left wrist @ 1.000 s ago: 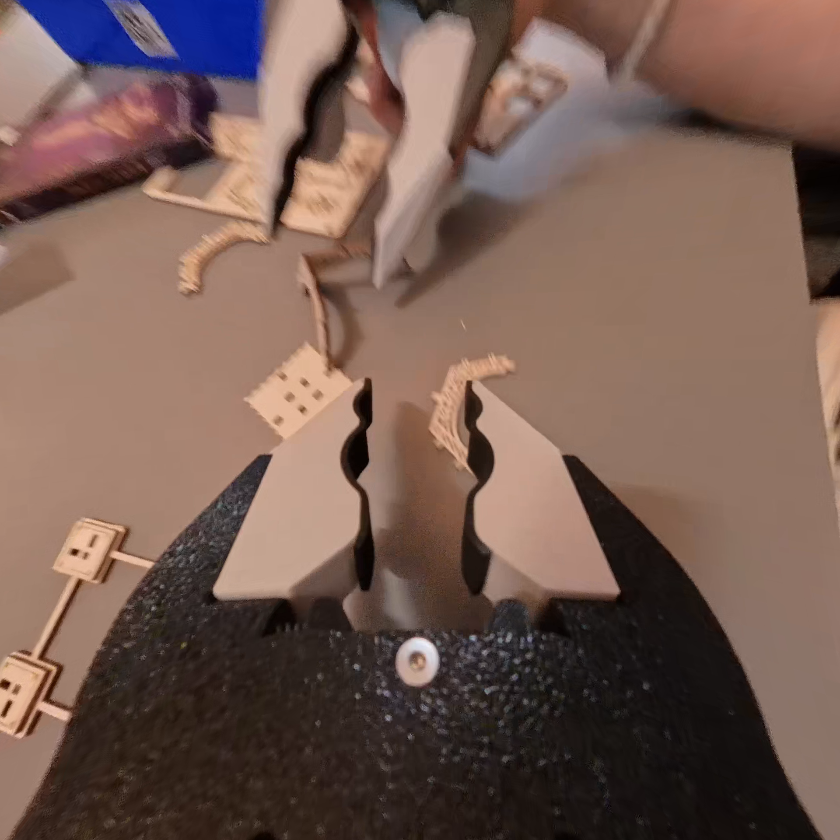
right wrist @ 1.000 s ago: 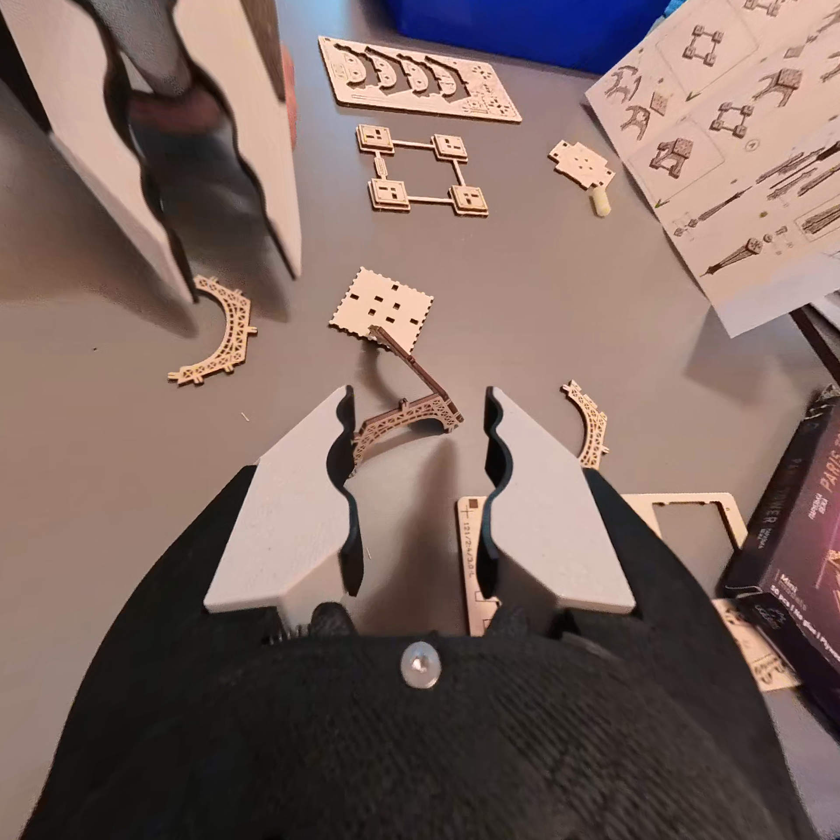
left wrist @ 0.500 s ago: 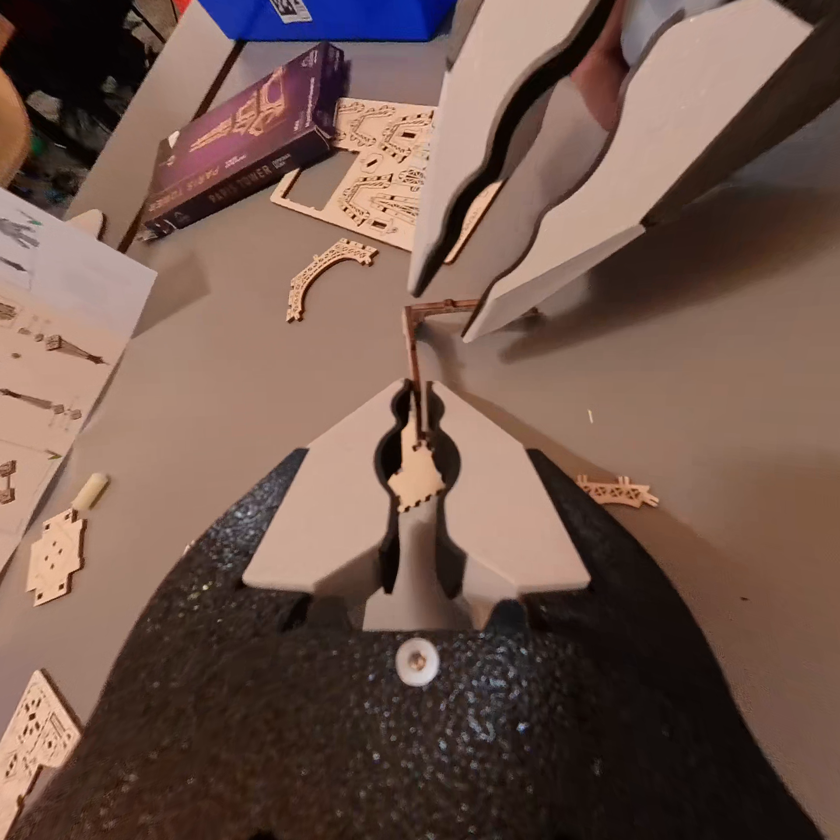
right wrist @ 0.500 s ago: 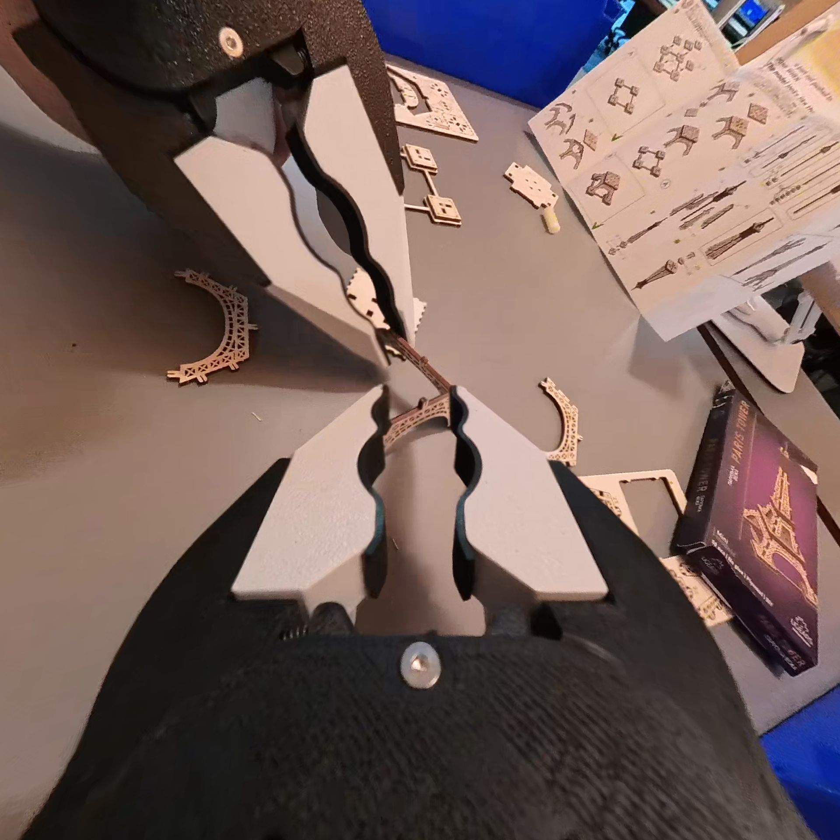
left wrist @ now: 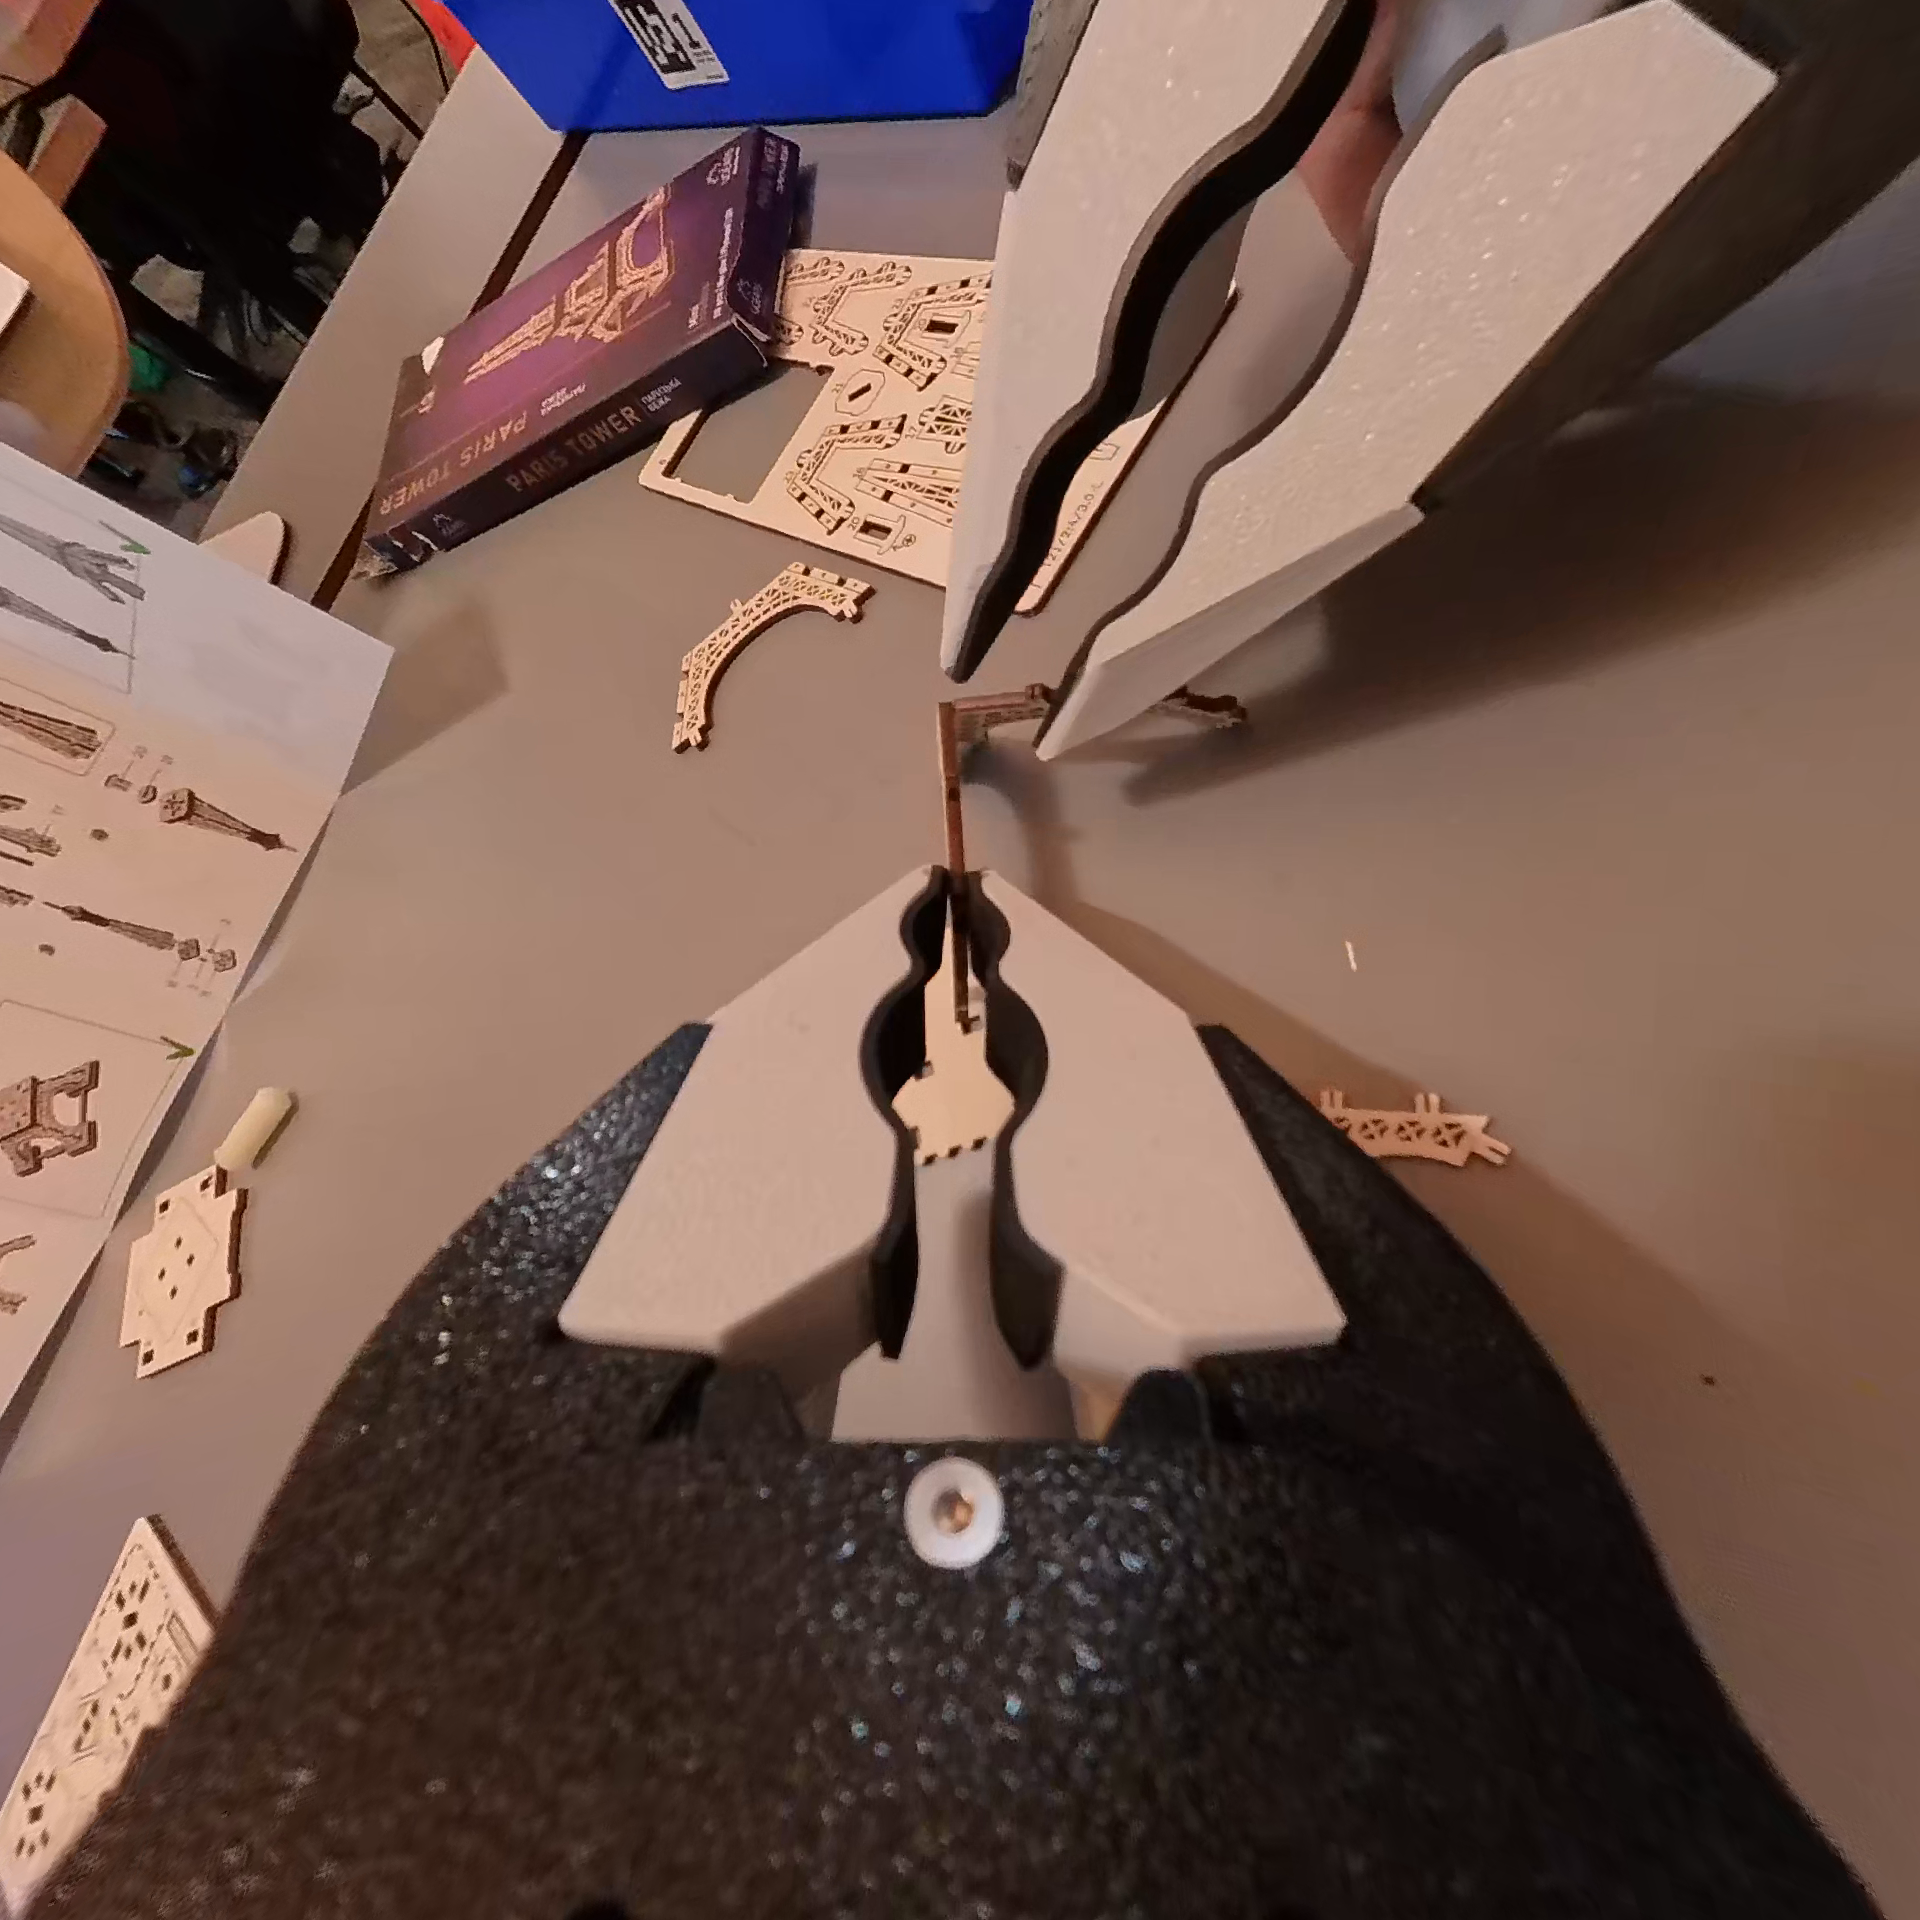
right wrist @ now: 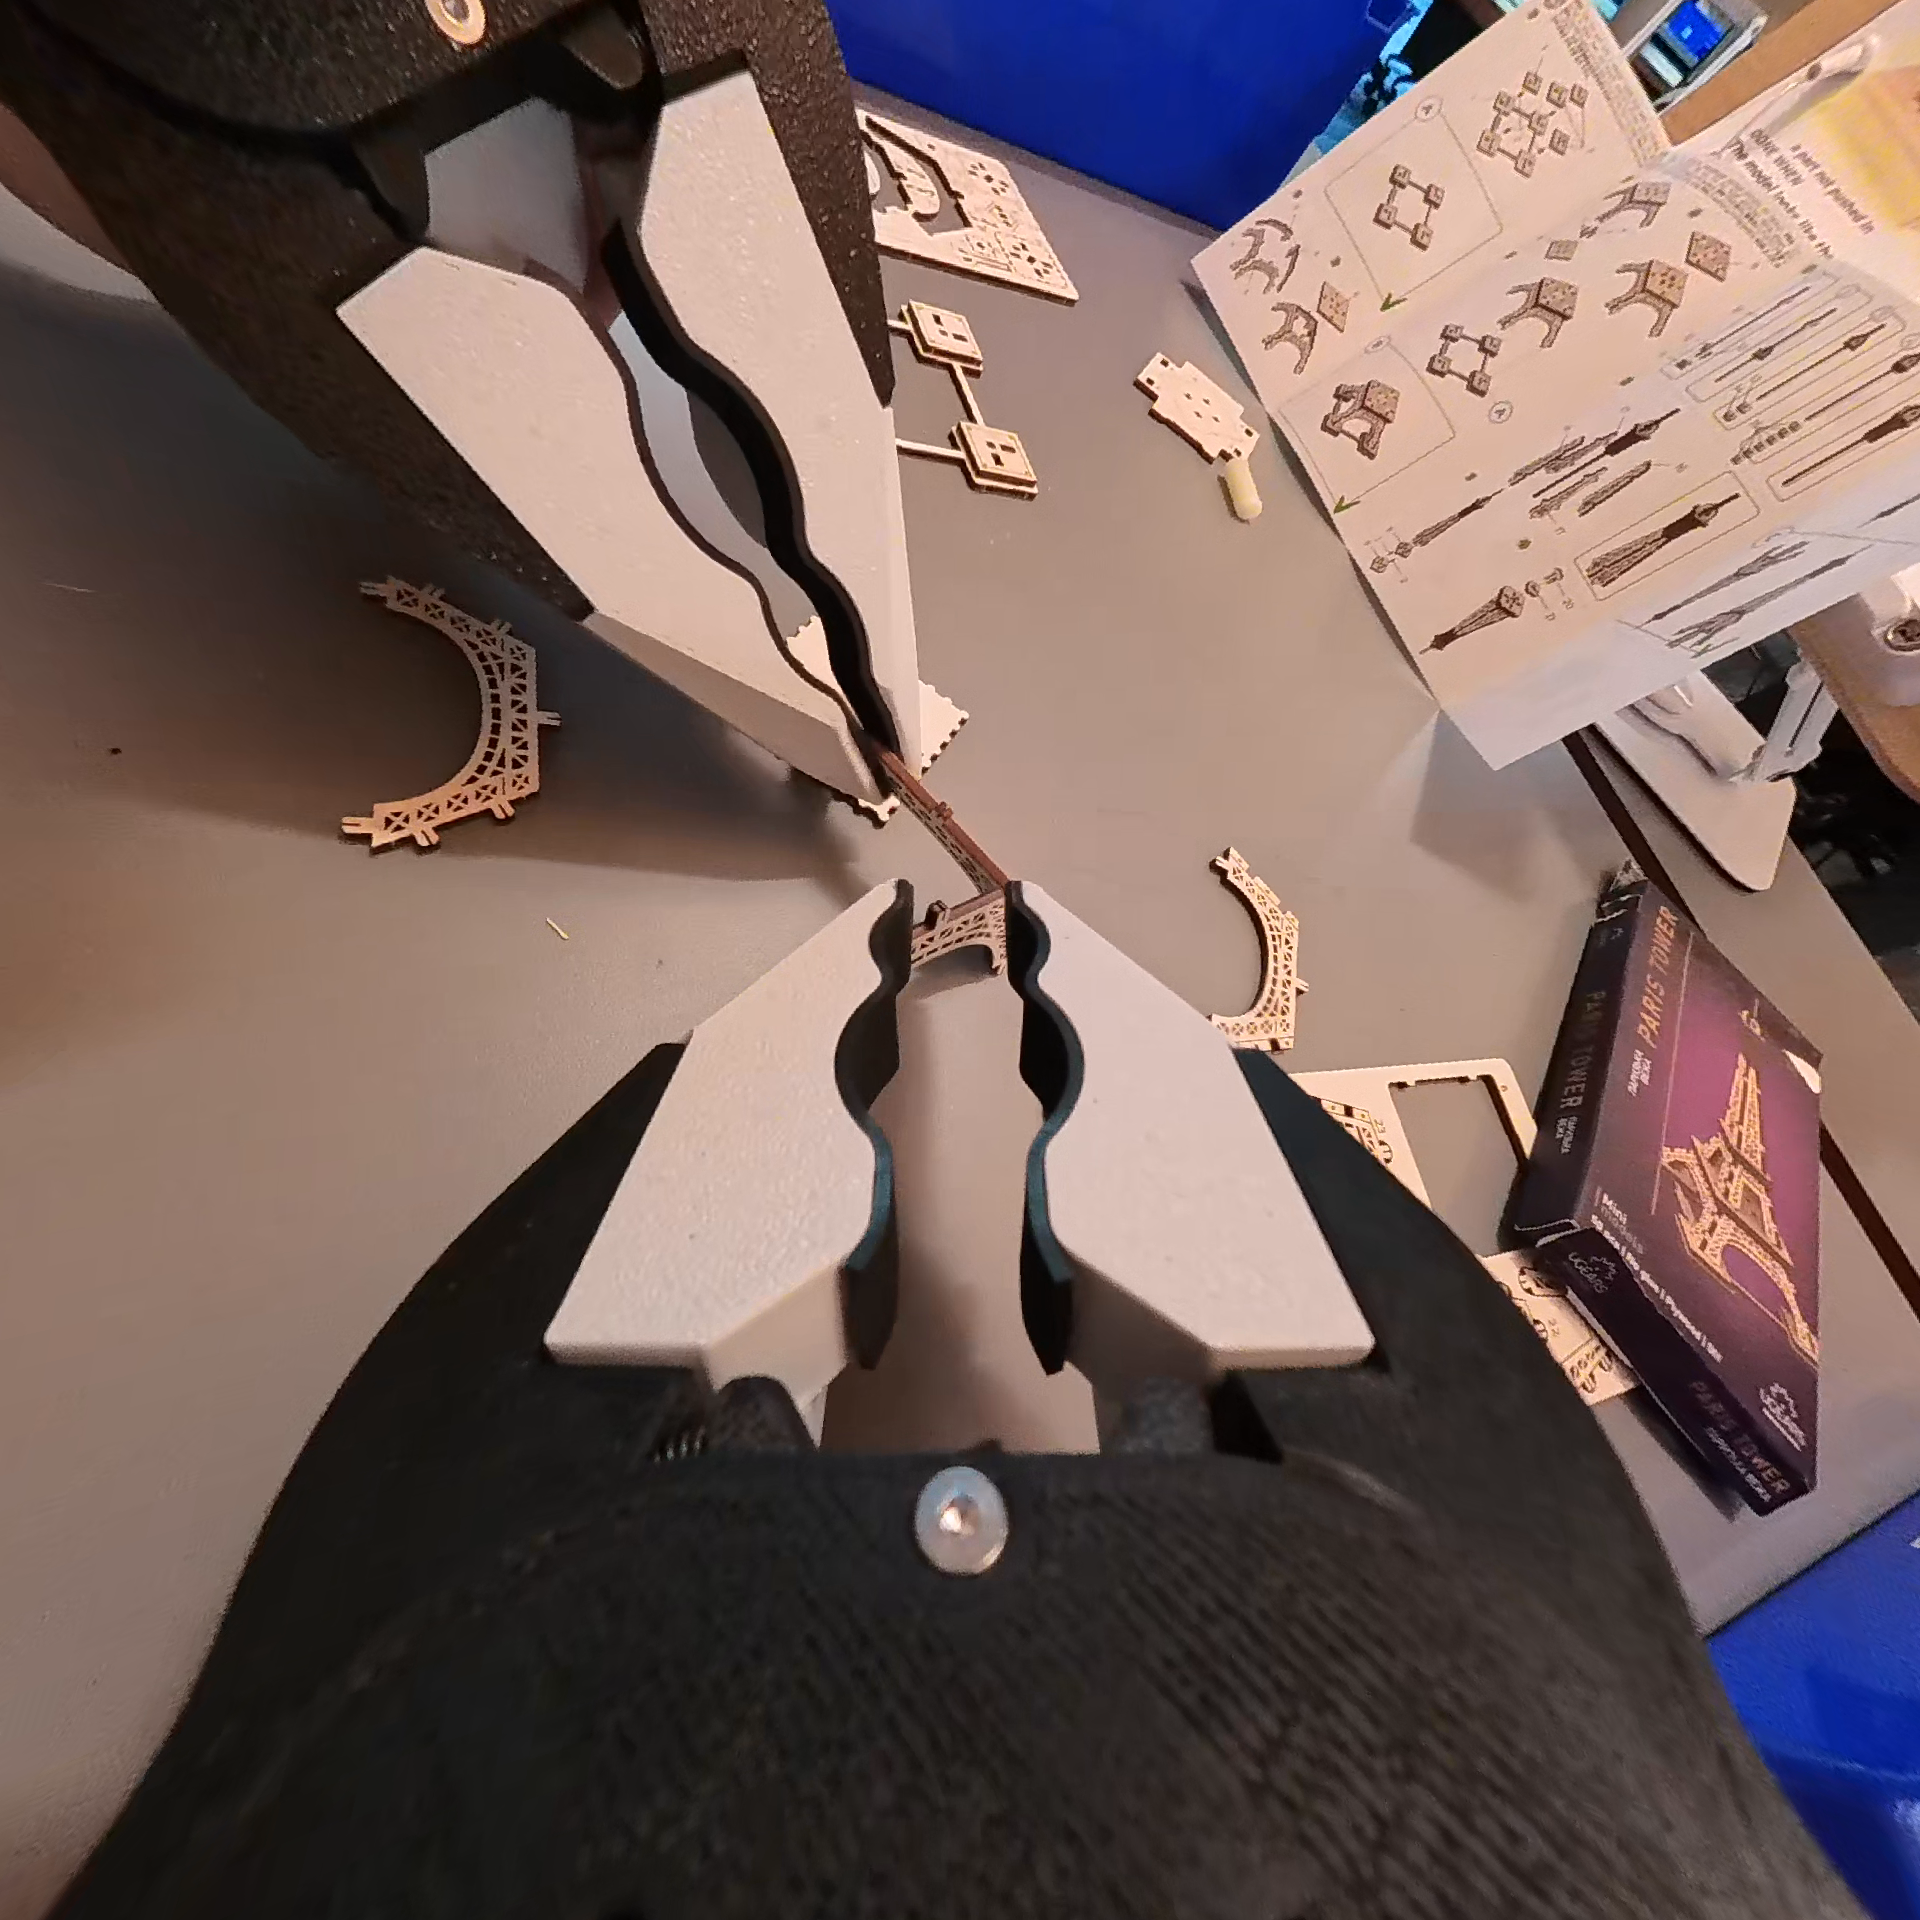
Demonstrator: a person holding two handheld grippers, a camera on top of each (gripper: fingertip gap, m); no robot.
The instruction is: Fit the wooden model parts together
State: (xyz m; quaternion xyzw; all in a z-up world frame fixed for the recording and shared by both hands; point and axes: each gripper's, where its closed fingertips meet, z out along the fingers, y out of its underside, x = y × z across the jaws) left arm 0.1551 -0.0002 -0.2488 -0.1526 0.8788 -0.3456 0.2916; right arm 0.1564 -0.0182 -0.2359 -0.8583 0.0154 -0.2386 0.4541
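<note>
Grey counter strewn with parts; left claw pinches thin lattice wooden arch assembly; right claw clamps its other arch.

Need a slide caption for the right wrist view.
Right gripper closes on a wooden arch piece while the left gripper clamps the attached square plate.

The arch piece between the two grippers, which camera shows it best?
The right wrist view: the arch piece shows its lattice face between the right gripper tips. The left wrist view shows it only thin and edge-on, partly hidden behind the other gripper.
</note>
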